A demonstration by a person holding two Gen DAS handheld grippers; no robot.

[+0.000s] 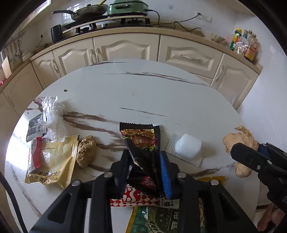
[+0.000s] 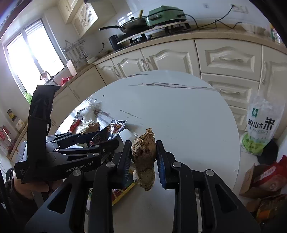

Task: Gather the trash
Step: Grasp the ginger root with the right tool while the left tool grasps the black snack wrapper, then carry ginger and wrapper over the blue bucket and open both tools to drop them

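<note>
Wrappers (image 1: 51,157) litter marble table (image 1: 143,93); cabinets (image 1: 123,47) behind.

Pretty clearly a home kitchen. Straight ahead of the tongs runs a row of cream cabinets (image 1: 123,47) under a beige counter, with a gas hob (image 1: 114,24) carrying a frying pan (image 1: 87,11) and a green electric cooker (image 1: 129,7). Sunny window (image 2: 34,52) off to the left, bag of rice (image 2: 260,125) on the floor to the right.
</note>
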